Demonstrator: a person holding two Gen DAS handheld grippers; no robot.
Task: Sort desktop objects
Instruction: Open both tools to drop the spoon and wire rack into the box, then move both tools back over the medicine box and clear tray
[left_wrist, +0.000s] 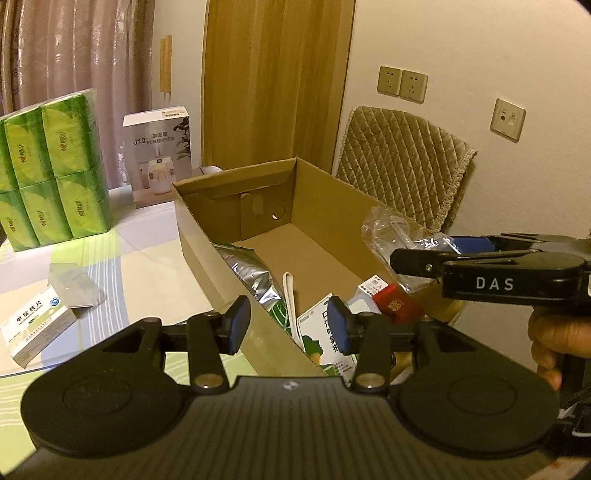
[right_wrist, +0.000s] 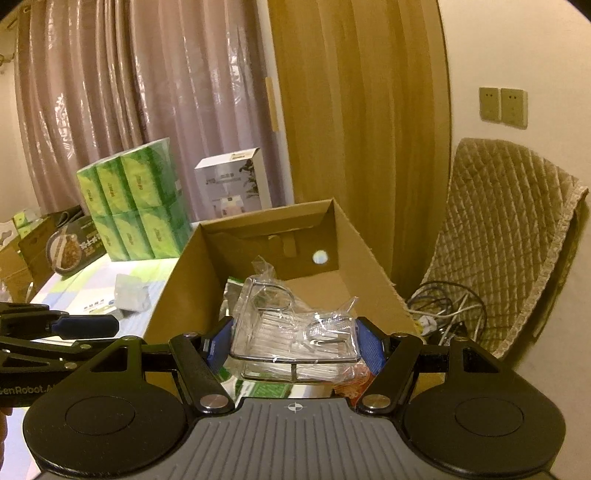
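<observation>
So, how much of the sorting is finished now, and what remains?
Done: the cardboard box already holds a silver pouch, a green-white carton and a small red box. In hand: the right gripper grips a clear plastic-wrapped wire holder over the box; the left gripper is open and empty. Left: a white medicine box and a small clear packet lie on the table.

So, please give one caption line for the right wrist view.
Right gripper holds a plastic-wrapped clear rack above the open cardboard box.
</observation>
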